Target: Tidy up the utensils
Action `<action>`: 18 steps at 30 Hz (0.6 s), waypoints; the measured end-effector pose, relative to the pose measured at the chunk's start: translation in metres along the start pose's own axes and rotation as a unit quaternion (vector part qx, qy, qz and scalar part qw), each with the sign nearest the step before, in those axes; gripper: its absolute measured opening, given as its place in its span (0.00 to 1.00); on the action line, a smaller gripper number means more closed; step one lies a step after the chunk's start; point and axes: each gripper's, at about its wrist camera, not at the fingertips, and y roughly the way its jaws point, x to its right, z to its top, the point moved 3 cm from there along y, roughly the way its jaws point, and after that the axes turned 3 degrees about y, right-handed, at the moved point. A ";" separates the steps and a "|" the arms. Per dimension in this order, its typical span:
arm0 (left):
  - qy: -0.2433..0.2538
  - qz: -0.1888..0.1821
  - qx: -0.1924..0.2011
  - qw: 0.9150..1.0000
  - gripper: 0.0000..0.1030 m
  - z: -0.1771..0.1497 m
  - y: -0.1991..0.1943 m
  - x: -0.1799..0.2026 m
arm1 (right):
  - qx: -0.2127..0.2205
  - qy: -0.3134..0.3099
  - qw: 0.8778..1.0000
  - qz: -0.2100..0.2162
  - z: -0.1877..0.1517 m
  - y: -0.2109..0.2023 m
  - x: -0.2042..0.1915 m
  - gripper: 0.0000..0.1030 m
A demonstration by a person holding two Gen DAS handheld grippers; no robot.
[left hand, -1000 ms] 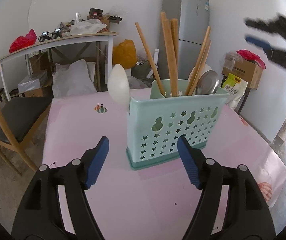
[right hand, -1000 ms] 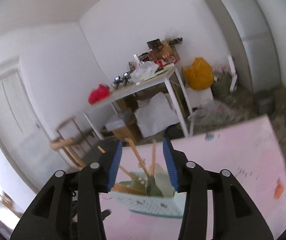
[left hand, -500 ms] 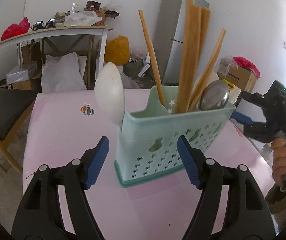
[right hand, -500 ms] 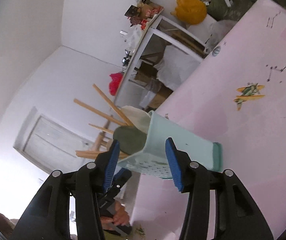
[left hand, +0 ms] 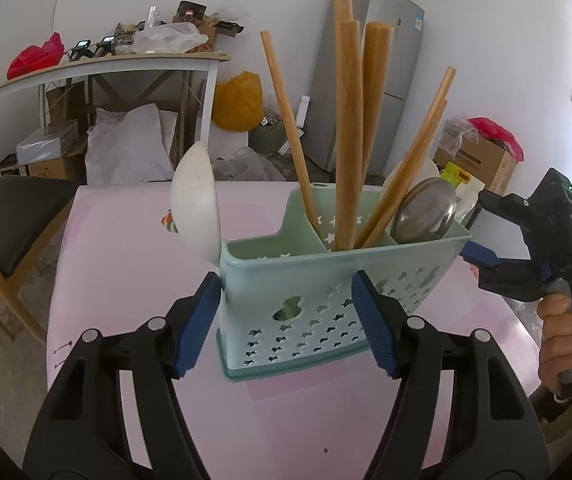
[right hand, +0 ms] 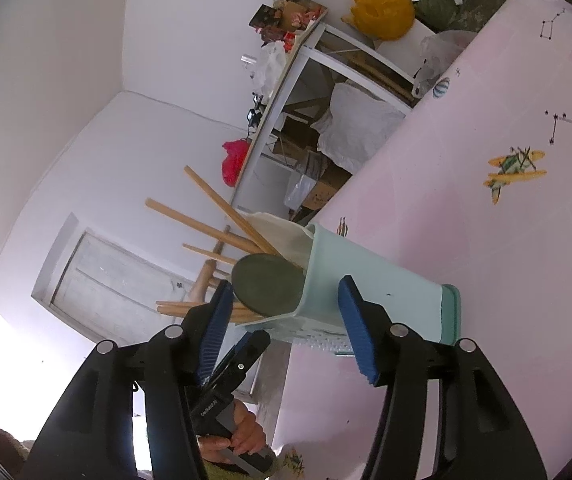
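My left gripper (left hand: 286,322) and right gripper (right hand: 284,326), both apart, flank the caddy (left hand: 325,280) at frame centre; the right's jaws just widened. I'd close squarely on the walls, clear of the spoon (left hand: 423,212).

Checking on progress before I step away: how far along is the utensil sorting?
Mostly done, it seems: chopsticks, a metal spoon and a white spoon stand in the caddy. Nothing is in hand; the left gripper and right gripper are open. No loose utensils show.
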 end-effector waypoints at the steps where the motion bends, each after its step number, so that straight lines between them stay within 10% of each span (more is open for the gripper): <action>1: 0.001 0.001 -0.001 1.000 0.62 -0.001 -0.003 0.000 | -0.001 0.000 1.000 -0.002 -0.002 0.001 -0.001 0.53; 18: -0.017 0.006 -0.002 1.000 0.62 -0.023 -0.050 0.002 | -0.010 0.005 0.999 -0.036 -0.036 -0.004 -0.023 0.53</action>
